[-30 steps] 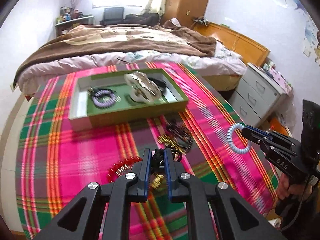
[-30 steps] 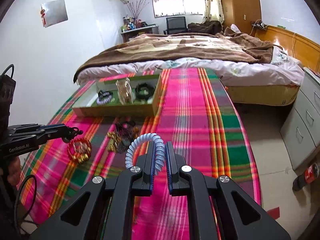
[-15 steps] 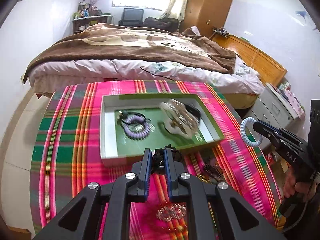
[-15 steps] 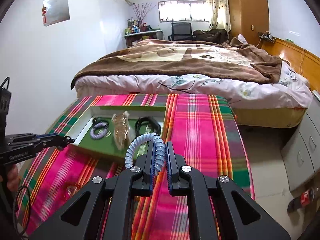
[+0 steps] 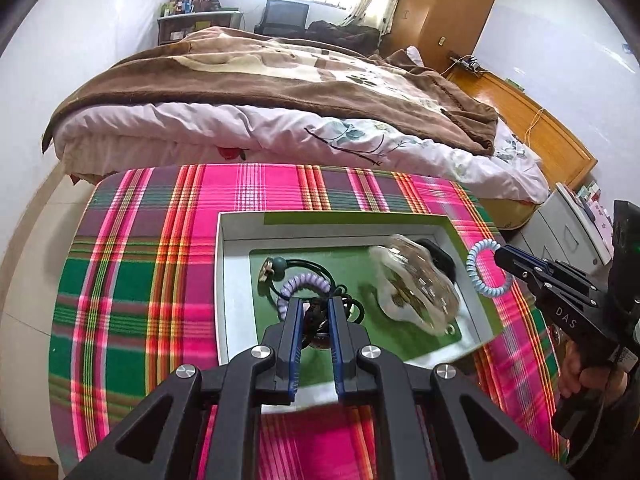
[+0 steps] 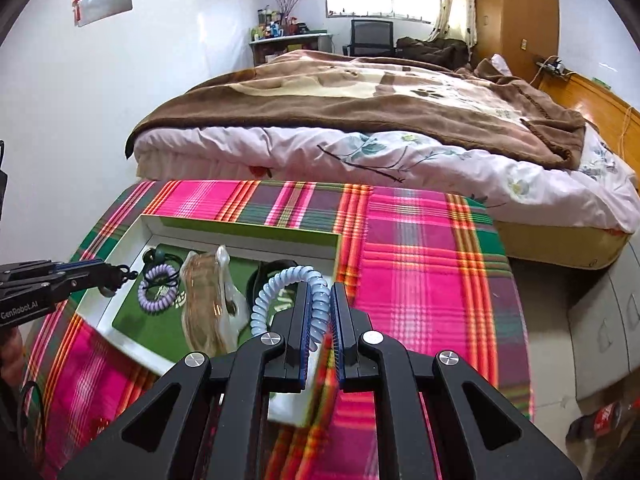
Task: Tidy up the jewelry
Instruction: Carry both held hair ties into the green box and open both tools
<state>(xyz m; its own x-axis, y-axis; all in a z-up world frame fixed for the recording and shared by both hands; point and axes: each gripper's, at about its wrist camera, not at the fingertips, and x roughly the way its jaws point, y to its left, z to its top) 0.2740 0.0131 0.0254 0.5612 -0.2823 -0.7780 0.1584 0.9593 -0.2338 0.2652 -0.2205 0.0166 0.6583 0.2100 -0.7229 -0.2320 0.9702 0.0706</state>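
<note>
A: Jewelry is the matter here, so where is it lying?

B: I start from the big things. Behind is a bed [image 5: 280,92] with a brown blanket. In front of it stands the worktop [image 5: 132,280] under a pink and green plaid cloth. On the cloth sits an open tray [image 5: 234,280] with white walls and a green floor.

A: And what is in the tray?

B: A clear, shiny piece [image 5: 416,284], the largest one, lies toward the tray's right half in the left wrist view. It is blurred, so I think it is a glass or plastic holder, but I cannot say for sure. To its left lies a purple spiral band [image 6: 157,294] together with a thin black cord [image 5: 316,270] that has a dark green bead. A black ring [image 6: 264,276] lies at the other side of the clear piece.

A: What do the two grippers hold?

B: The left gripper [image 5: 314,320] is above the near part of the tray. Its fingers [image 5: 295,322] pinch a small dark bundle [image 5: 318,326] of cord and beads. The right gripper [image 6: 320,314] is over the tray's right edge. Its fingers [image 6: 340,312] are pressed on a pale blue spiral band [image 6: 280,290], and the loop of it stands up in front of them.
</note>
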